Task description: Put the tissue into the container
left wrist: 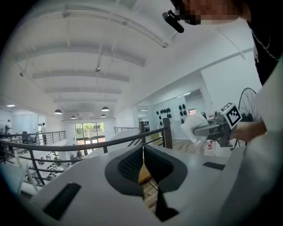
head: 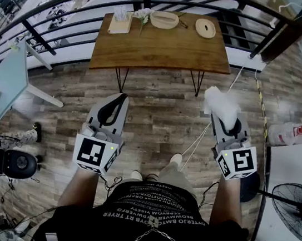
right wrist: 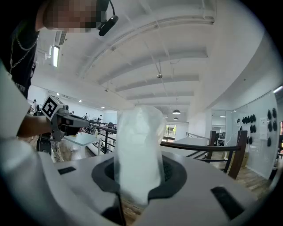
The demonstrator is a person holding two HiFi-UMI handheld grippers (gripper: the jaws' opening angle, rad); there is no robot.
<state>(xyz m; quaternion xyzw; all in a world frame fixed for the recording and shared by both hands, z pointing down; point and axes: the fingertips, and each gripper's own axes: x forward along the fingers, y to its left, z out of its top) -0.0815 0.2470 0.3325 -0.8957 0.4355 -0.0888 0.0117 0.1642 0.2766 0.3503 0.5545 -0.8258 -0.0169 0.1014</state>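
Right gripper (head: 224, 122) is clenched on the tissue (head: 221, 104), and its own view shows the white wad pinched between the jaws and standing up well past the tips, long axis running along the jaws. Left gripper (left wrist: 143, 154) is shut with nothing in it, jaws meeting edge to edge.

The bit that matters is that the surface (head: 162, 48) is well apart from both grippers, up at 12 o'clock in the head view with bare floor between. My guess for the container is the oval dish (head: 164, 20) at the far edge, roughly 11 o'clock from the tissue. The right hand already has the load, so I'd say it's the one to carry it forward and a bit left.

Hard to read:
- the right gripper's tips are buried under the tissue in the head view
- the dish is tiny and I can't see inside it
- there's a round disc (head: 205, 28) just beside it at 3 o'clock that could be a lid, can't tell
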